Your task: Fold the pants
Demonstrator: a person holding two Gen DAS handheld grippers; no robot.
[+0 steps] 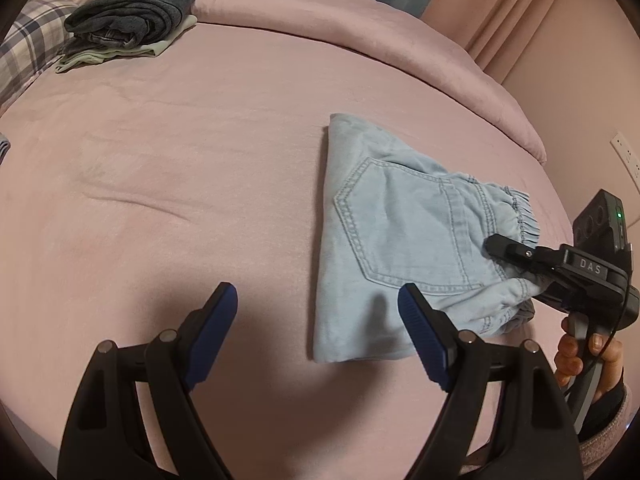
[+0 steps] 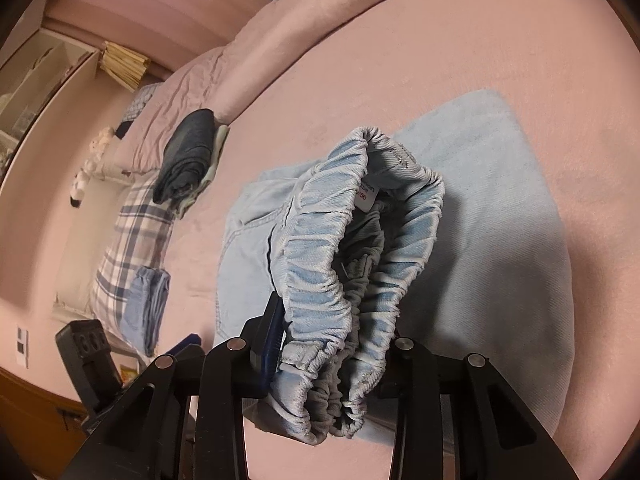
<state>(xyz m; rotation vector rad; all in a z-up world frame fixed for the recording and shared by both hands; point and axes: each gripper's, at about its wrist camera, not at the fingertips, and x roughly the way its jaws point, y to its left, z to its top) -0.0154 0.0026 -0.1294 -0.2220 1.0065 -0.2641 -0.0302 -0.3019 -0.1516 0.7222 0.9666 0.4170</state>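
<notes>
Light blue denim pants (image 1: pixel 384 240) lie folded on the pink bed (image 1: pixel 180 168), back pocket up. My left gripper (image 1: pixel 320 320) is open and empty, hovering above the bed just left of the pants' near edge. My right gripper (image 1: pixel 516 264) comes in from the right and is shut on the pants' elastic waistband. In the right wrist view the bunched waistband (image 2: pixel 340 280) fills the jaws of the right gripper (image 2: pixel 332 344), with a white size label showing inside.
A stack of folded dark jeans on a pale garment (image 1: pixel 132 20) sits at the far left of the bed, also seen in the right wrist view (image 2: pixel 188 156). A plaid pillow (image 1: pixel 28 48) lies beside it. A rolled pink duvet (image 1: pixel 360 28) borders the far side.
</notes>
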